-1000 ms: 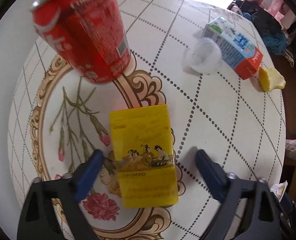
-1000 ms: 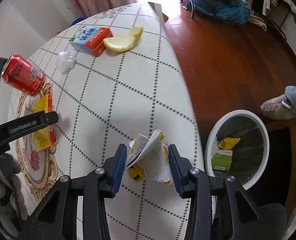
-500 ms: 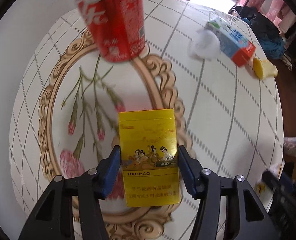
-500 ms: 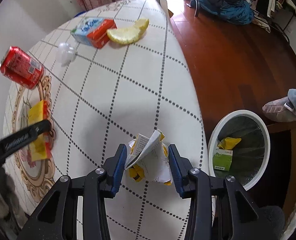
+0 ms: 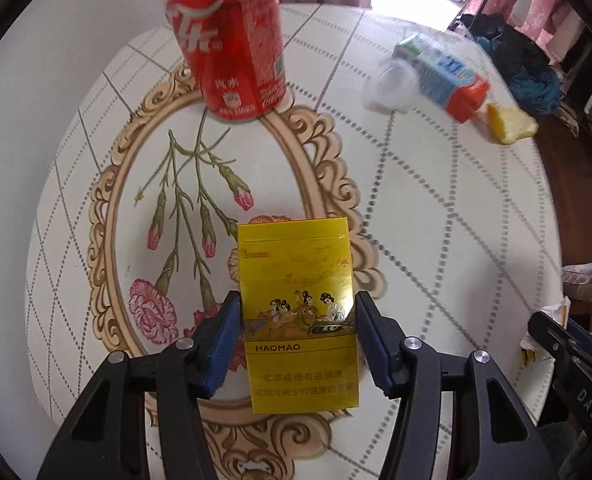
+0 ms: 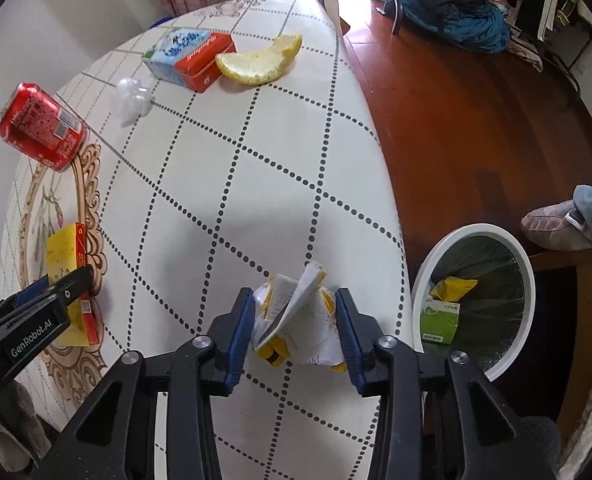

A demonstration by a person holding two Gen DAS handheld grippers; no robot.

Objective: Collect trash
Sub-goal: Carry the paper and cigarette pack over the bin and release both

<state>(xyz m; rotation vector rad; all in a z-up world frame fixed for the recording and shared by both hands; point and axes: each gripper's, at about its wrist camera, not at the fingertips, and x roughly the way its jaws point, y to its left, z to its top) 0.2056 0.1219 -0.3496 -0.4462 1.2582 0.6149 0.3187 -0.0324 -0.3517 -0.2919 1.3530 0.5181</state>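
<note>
Both grippers grip trash on the round table [image 6: 255, 152].

The left gripper [image 5: 298, 330] pinches the yellow cigarette pack [image 5: 298, 312] below the red can [image 5: 231, 48]. The right gripper [image 6: 296, 326] is closing, its pads against the crumpled wrapper [image 6: 296, 312] near the table edge, just left of the white bin [image 6: 476, 236]. Past the can lie a carton [image 6: 191, 58] and a peel [image 6: 261, 60].

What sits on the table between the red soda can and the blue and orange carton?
A clear crumpled plastic cup lies between the red soda can and the carton, seen in both views.
</note>
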